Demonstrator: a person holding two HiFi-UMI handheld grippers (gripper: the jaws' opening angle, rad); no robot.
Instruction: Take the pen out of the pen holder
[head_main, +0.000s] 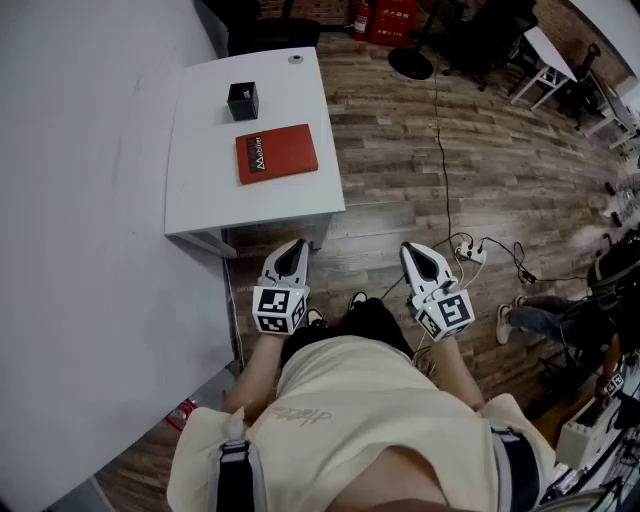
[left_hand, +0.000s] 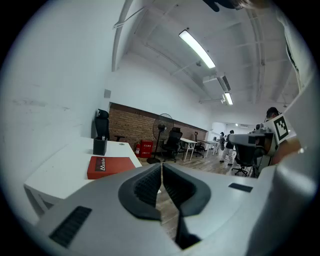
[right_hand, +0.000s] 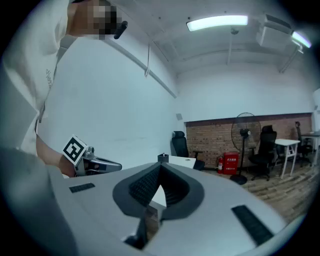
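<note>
From the head view, both grippers are held close in front of the person's body, well short of the counter (head_main: 205, 190). The left gripper (head_main: 294, 250) is clenched on nothing, and so is the right gripper (head_main: 412, 254). The pen holder (head_main: 243, 100) stands far ahead and left of the left gripper, past a red book (head_main: 276, 153) that lies between them.

In the left gripper view the jaws are pressed together and empty. The pen holder (left_hand: 99, 146) sits ahead and to their left, behind the red book (left_hand: 111, 165).

In the right gripper view the jaws meet at the tips, with nothing held. The pen holder (right_hand: 163, 158) shows just above them, far off, with the left gripper (right_hand: 95, 164) off to the left.

The pen is too small to make out. It presumably stands upright in the holder, so it would be lifted straight up. The left gripper is the nearer one, and must first open and travel forward over the book.
</note>
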